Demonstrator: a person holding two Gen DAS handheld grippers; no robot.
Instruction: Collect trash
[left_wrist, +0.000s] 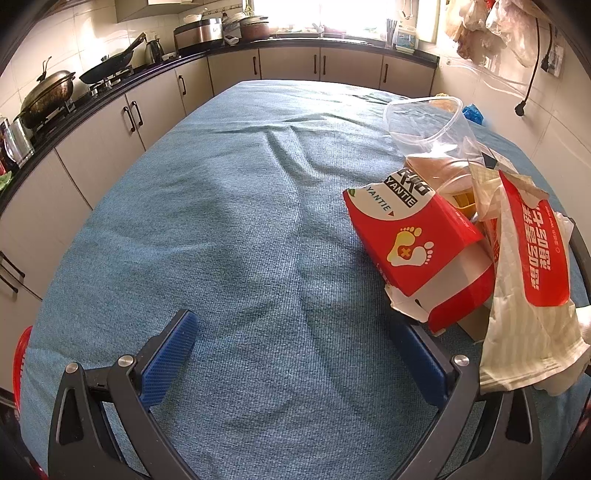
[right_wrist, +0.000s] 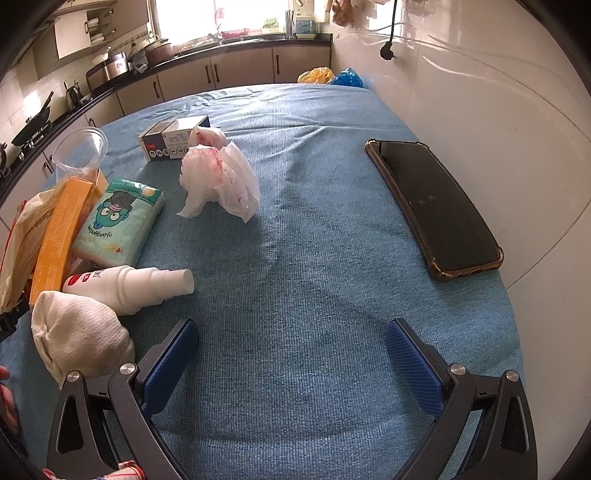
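A blue-clothed table (left_wrist: 240, 221) holds a pile of items. In the left wrist view a red and white carton (left_wrist: 417, 251), a clear plastic cup (left_wrist: 424, 125) and a red and white plastic bag (left_wrist: 532, 280) lie at the right. My left gripper (left_wrist: 295, 354) is open and empty, left of the carton. In the right wrist view a crumpled white plastic bag (right_wrist: 221, 177), a white spray bottle (right_wrist: 129, 284), a tissue pack (right_wrist: 118, 221), an orange box (right_wrist: 59, 240) and a white sock (right_wrist: 77, 336) lie on the left. My right gripper (right_wrist: 291, 358) is open and empty.
A black phone (right_wrist: 436, 206) lies at the table's right edge by the white wall. A small grey box (right_wrist: 173, 136) sits behind the crumpled bag. Kitchen counters with pots (left_wrist: 48, 92) run along the left and back. Yellow and blue bags (right_wrist: 332, 77) lie beyond the table.
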